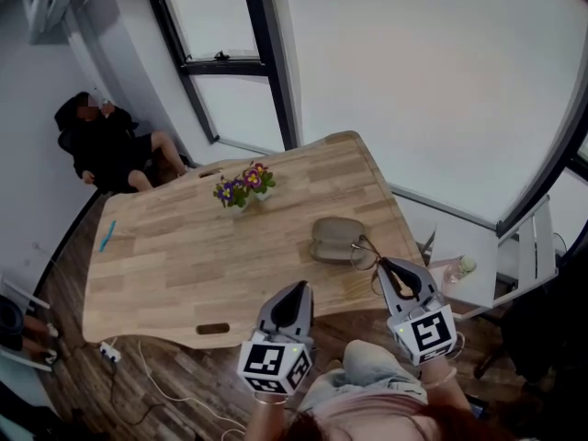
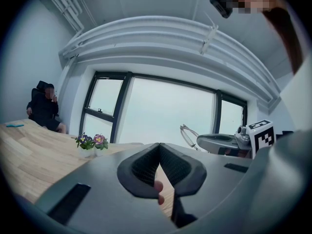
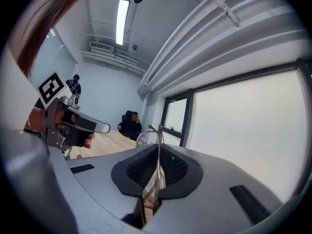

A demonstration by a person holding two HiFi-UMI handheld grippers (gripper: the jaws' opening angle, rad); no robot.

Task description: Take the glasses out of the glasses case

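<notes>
The jaws of the right gripper [image 3: 158,155] pinch the glasses [image 1: 365,249] by a thin metal part, just beside the glasses case [image 1: 335,239] on the counter [image 1: 184,246], the jaws of the left gripper [image 2: 159,155] are closed on nothing, and such a narrow hold may let the glasses slip.

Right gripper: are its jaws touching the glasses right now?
Touching. The right gripper view shows the right gripper with its jaws shut on a thin metal part of the glasses, which runs straight up between them.
</notes>
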